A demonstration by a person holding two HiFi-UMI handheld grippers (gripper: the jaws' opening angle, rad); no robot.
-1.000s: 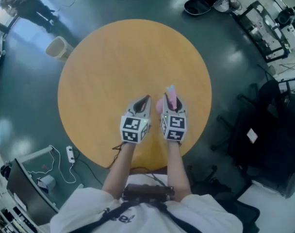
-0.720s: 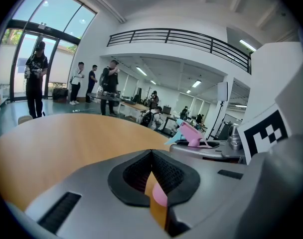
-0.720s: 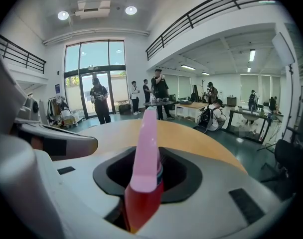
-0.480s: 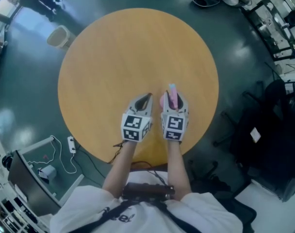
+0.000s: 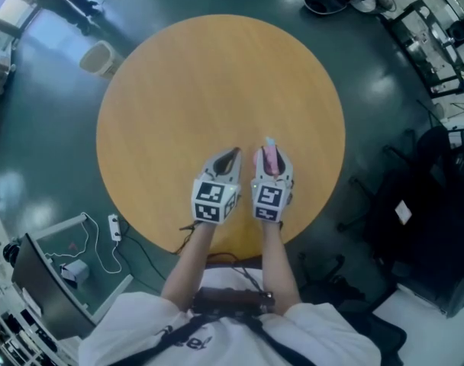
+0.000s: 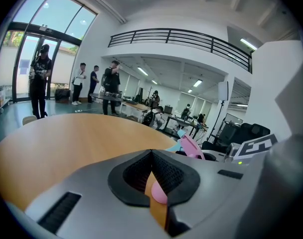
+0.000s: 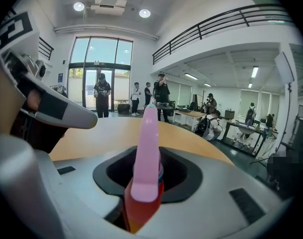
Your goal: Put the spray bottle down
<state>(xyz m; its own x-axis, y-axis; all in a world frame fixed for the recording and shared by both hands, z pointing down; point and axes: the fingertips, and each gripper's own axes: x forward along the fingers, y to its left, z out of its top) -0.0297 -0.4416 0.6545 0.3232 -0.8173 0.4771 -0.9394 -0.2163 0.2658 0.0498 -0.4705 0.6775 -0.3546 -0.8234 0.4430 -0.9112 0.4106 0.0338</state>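
Descent on the right: the right gripper (image 5: 272,158) has sunk closer to the round wooden table (image 5: 186,90) than a second ago, and its marker cube looks smaller. Its jaws are unchanged, clamped part-way on the spray bottle (image 7: 144,156). Left gripper (image 5: 229,157) sits alongside, tips pinched together, empty. The bottle stands upright over the table's near side: long pink head, pale blue nozzle tip, orange-red body. Base touching the top? Can't tell.
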